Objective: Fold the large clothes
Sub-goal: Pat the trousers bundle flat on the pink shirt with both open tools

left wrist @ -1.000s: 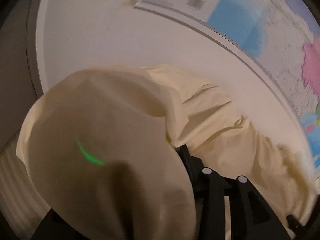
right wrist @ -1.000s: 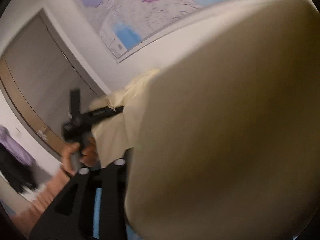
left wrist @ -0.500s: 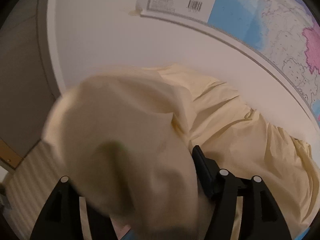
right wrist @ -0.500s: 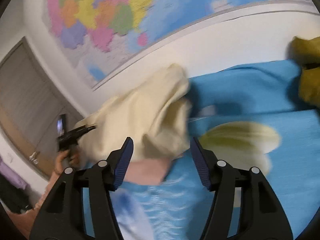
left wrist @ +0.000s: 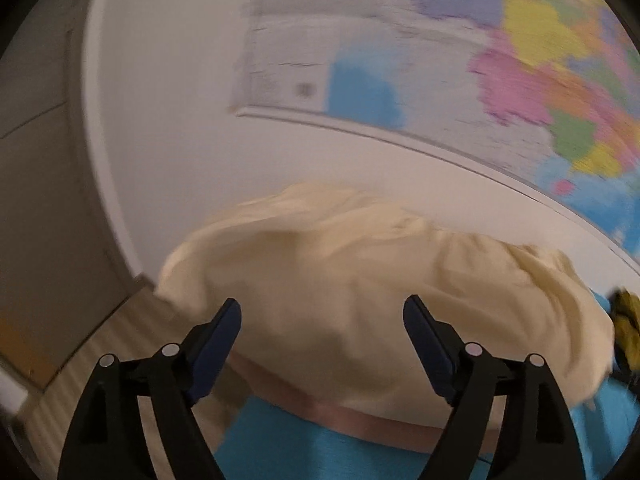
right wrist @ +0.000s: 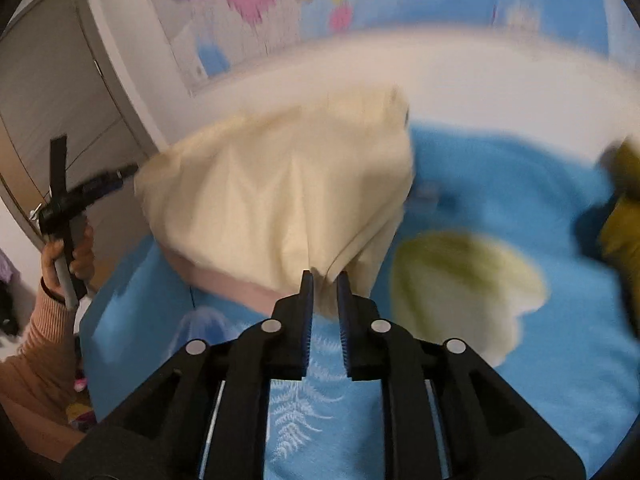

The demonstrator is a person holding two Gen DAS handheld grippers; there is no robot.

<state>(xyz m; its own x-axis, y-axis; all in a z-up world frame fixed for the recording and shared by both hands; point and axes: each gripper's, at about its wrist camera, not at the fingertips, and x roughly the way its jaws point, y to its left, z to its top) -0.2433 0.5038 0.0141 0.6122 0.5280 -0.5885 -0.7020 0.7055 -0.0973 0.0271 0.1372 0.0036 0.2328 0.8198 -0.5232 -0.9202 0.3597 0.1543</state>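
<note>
A second ago the cream garment (right wrist: 280, 196) draped over both cameras; now it lies heaped on the blue bedspread (right wrist: 480, 184) by the wall, long axis running along the wall. The left tongs (left wrist: 322, 324) have just opened wide, empty. The right tongs (right wrist: 323, 286) have just narrowed, pinching its near corner.

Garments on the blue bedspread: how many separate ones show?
2. A cream garment is heaped at the bedspread's left end by the wall; a mustard-yellow one sits at the right edge, mostly cut off. Others may be hidden.
</note>
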